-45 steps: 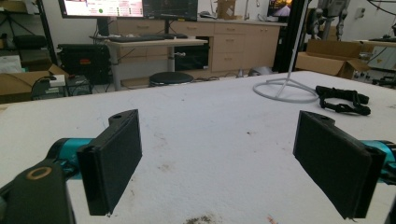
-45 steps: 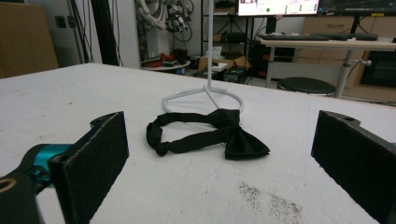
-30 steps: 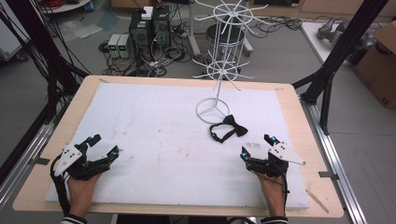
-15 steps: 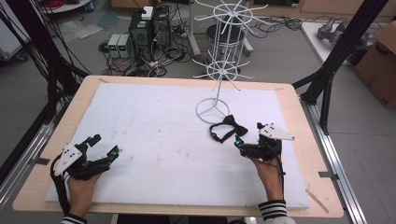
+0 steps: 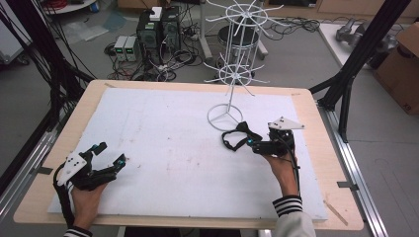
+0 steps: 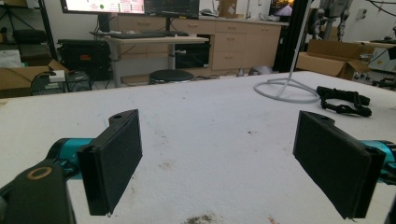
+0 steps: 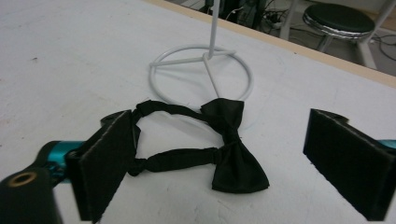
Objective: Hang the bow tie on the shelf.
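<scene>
Your right gripper has its jaws spread wide, and the black bow tie lies flat on the worktop between and just ahead of them, empty of any grip so far. The knot and the two wings sit nearer the right jaw; the thin neck strap loops off toward the left jaw and passes behind its tip. Just beyond the tie is the ring base of the white wire rack, close to the far wing.

To take it cleanly, I would centre the jaws on the knot, where the fabric is thickest, rather than on the strap, which would likely slip or leave the bow dangling. Lower until the pads nearly brush the worktop, then close so that one jaw comes in on each side of the knot. Keep the tips short of the rack's ring so you don't nudge it.

Your left gripper hangs low over the bare worktop, well apart from the tie, jaws also spread and holding nothing.
</scene>
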The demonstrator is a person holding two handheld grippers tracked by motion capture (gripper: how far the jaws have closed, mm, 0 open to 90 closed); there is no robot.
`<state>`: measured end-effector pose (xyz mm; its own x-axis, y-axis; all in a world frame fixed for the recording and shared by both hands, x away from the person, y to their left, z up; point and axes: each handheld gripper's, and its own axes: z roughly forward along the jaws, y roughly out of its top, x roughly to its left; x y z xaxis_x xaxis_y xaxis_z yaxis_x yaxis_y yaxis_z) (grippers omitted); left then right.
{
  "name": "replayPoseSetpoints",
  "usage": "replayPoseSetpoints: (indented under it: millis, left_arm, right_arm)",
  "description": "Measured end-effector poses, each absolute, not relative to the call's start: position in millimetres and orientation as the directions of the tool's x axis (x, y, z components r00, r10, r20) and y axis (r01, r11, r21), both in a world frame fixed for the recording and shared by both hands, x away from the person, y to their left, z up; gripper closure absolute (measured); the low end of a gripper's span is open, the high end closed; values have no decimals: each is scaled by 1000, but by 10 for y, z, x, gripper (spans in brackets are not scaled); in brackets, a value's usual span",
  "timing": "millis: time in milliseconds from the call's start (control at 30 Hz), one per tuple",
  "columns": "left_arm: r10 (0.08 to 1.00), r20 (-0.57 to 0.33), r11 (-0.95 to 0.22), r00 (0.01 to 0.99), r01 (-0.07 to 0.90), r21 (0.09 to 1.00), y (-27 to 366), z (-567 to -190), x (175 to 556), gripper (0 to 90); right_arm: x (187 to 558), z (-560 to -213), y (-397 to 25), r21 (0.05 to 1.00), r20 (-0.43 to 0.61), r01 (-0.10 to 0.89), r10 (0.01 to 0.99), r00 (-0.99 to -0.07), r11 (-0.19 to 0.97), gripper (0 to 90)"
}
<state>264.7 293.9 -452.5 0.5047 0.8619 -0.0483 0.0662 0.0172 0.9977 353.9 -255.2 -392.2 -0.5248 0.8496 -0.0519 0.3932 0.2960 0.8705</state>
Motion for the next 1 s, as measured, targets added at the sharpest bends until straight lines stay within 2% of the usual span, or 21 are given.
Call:
replayPoseSetpoints:
  millis: [67,200,600,800,1000]
  left_arm:
    - [862,-50,20,505,66,998,2939,-4525,2647,159]
    - [862,-55,24,503,69,997,2941,-4525,2649,158]
    - [862,-53,22,503,68,997,2939,-4525,2648,159]
    - [862,-48,18,505,65,998,2938,-4525,2648,159]
    - [861,-48,17,506,66,998,2939,-4525,2648,160]
  right_arm:
    - [3579,-3895,-2525,860,-65,395,838,-542,322,142]
    - [3657,-3881,-2487,854,-84,393,836,-542,341,142]
    - [3929,-3984,-2500,808,-62,472,847,-527,353,163]
    - [4074,-3981,-2484,793,-58,494,851,-522,357,282]
    - [4124,-4063,-2472,745,-74,539,851,-519,393,292]
